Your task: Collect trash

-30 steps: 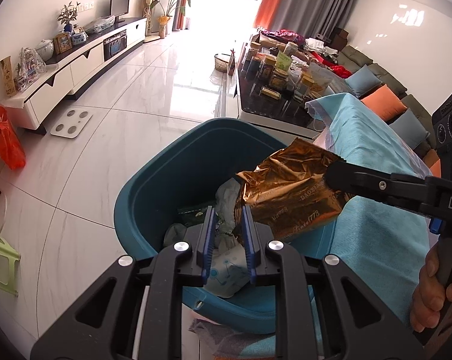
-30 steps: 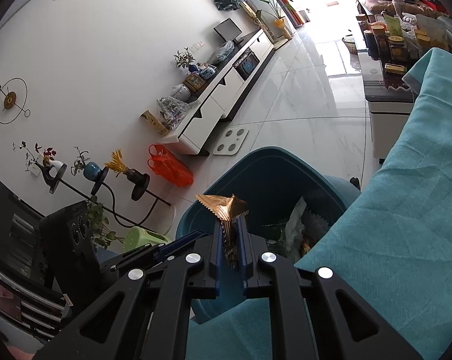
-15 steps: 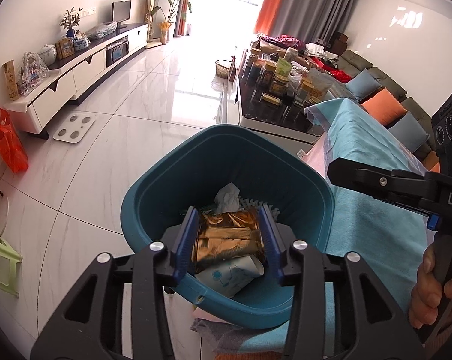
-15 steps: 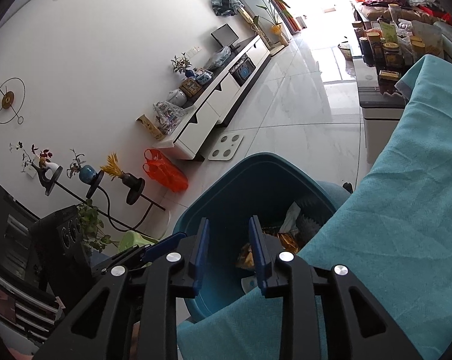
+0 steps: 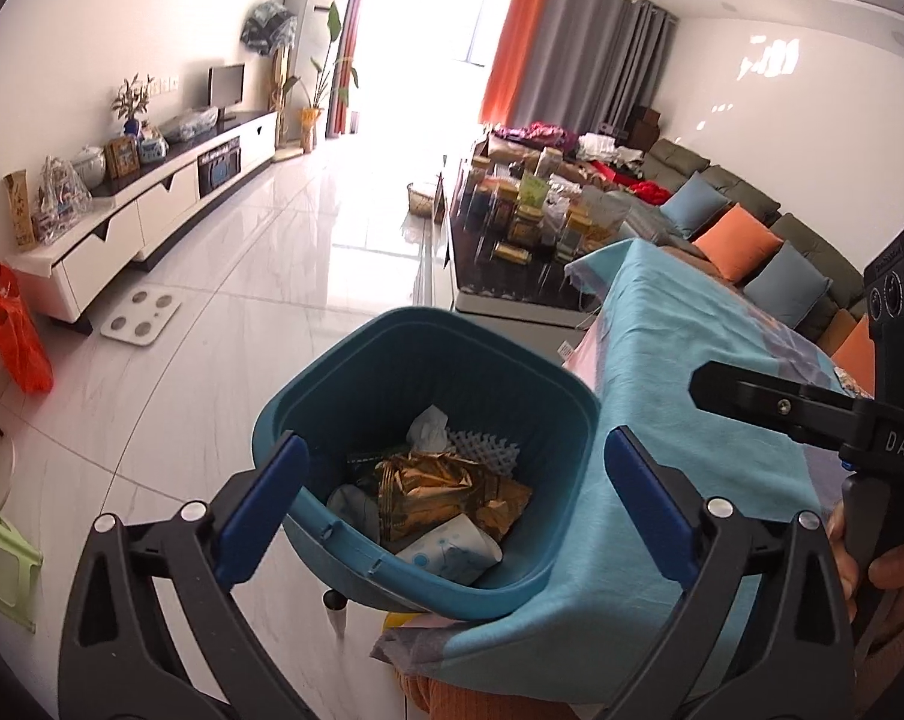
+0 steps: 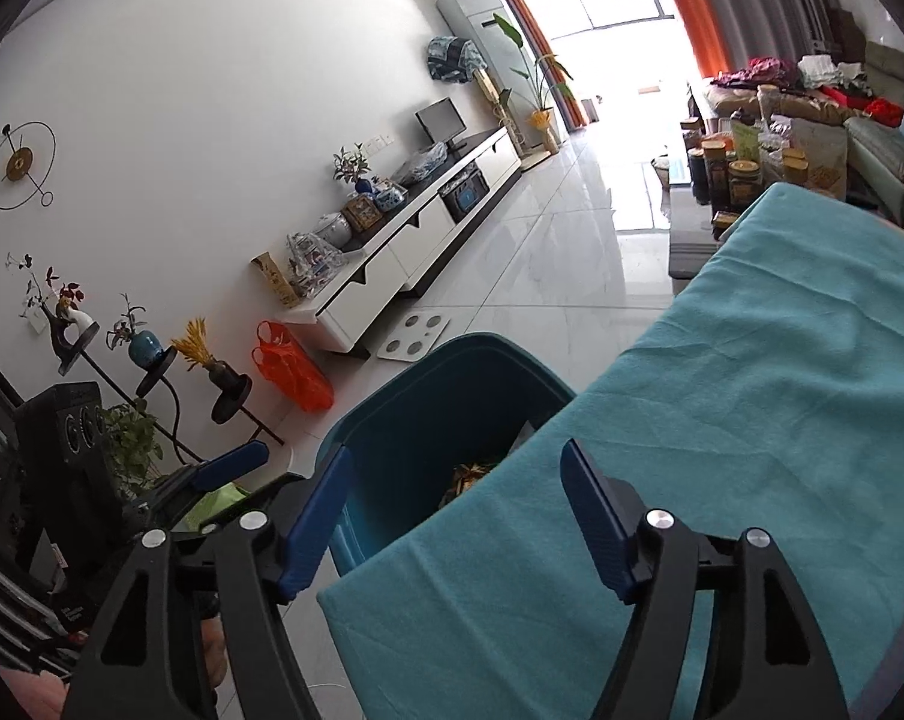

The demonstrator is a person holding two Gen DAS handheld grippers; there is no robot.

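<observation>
Both tools are matte black plastic frames with triangular cut-outs and round silver screw heads at the pivots. The left gripper (image 5: 452, 483) and the right gripper (image 6: 454, 519) each carry two flat fingers faced with ribbed dark-blue pads (image 5: 260, 495). Seen from the left wrist, the right tool shows white letters "DAS" on its black body, a small blue tab beneath, a boxy black block with three round dials above, and a hand (image 5: 877, 558) on its pistol-style handle.
</observation>
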